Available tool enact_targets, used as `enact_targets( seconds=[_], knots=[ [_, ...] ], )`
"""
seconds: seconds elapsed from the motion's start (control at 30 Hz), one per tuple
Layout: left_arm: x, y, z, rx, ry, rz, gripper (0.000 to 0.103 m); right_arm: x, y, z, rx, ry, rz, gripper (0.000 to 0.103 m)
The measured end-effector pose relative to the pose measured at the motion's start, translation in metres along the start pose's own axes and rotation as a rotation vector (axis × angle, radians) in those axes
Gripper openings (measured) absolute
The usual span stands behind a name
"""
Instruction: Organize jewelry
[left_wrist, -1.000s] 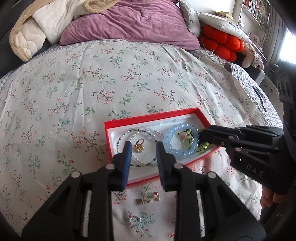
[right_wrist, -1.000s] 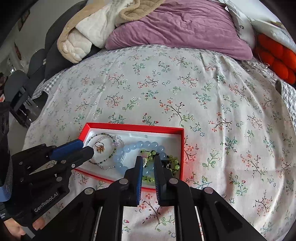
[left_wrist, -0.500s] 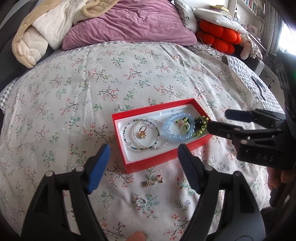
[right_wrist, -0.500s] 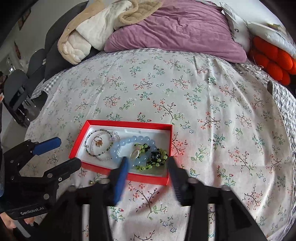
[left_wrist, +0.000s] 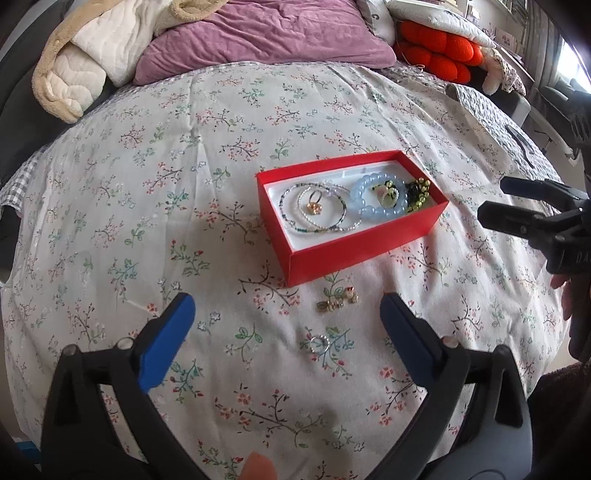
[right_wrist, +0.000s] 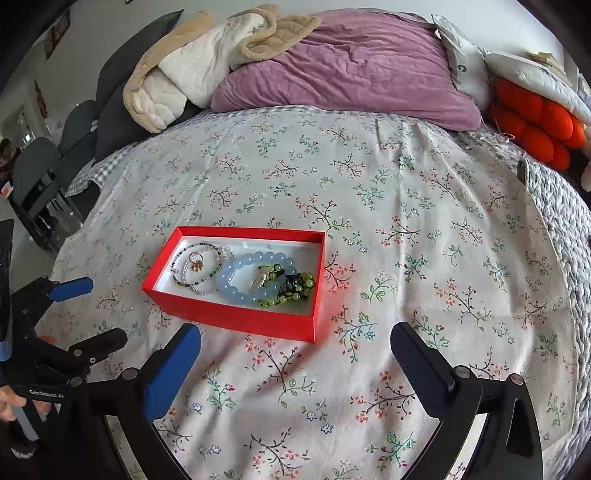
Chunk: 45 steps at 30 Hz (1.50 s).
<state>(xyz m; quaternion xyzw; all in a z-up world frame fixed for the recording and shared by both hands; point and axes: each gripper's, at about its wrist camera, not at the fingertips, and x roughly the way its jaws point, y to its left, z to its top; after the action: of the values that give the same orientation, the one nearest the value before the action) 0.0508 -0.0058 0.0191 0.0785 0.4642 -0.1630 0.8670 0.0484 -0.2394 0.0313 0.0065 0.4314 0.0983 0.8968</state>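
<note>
I see the bed with its floral cover filling both views, a purple pillow at its head. On the cover sits the red box, holding thin beaded bracelets, a blue bead bracelet and a green-and-black bracelet. My left tongs and right tongs both hang near the box's front wall, their jaws opening wide with nothing between them. Just in front of the box, loose on the cover, lie small gold charms and a silver ring.
</note>
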Motion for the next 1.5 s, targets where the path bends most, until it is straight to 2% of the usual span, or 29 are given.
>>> enact_targets(
  seconds=[0.23, 0.53, 0.73, 1.1, 1.27, 1.43, 1.5],
  knots=[
    [0.005, 0.012, -0.025, 0.01, 0.047, -0.003, 0.101, 0.002, 0.002, -0.019, -0.035, 0.04, -0.024, 0.103],
    [0.015, 0.025, -0.047, 0.015, 0.087, -0.002, 0.101, 0.018, 0.024, -0.043, -0.145, 0.12, -0.052, 0.103],
    [0.024, 0.025, -0.053, 0.033, 0.075, -0.004, 0.101, 0.029, 0.035, -0.051, -0.174, 0.155, -0.045, 0.103],
    [0.039, 0.026, -0.052, 0.066, 0.072, -0.072, 0.101, 0.044, 0.048, -0.057, -0.212, 0.19, -0.042, 0.103],
    [0.04, 0.028, -0.049, 0.059, 0.079, -0.109, 0.094, 0.047, 0.045, -0.056, -0.201, 0.188, -0.053, 0.103],
    [0.046, 0.022, -0.048, 0.072, 0.099, -0.151, 0.075, 0.05, 0.045, -0.055, -0.195, 0.197, -0.053, 0.103],
    [0.048, 0.017, -0.046, 0.085, 0.098, -0.158, 0.071, 0.051, 0.045, -0.055, -0.197, 0.2, -0.051, 0.103]
  ],
)
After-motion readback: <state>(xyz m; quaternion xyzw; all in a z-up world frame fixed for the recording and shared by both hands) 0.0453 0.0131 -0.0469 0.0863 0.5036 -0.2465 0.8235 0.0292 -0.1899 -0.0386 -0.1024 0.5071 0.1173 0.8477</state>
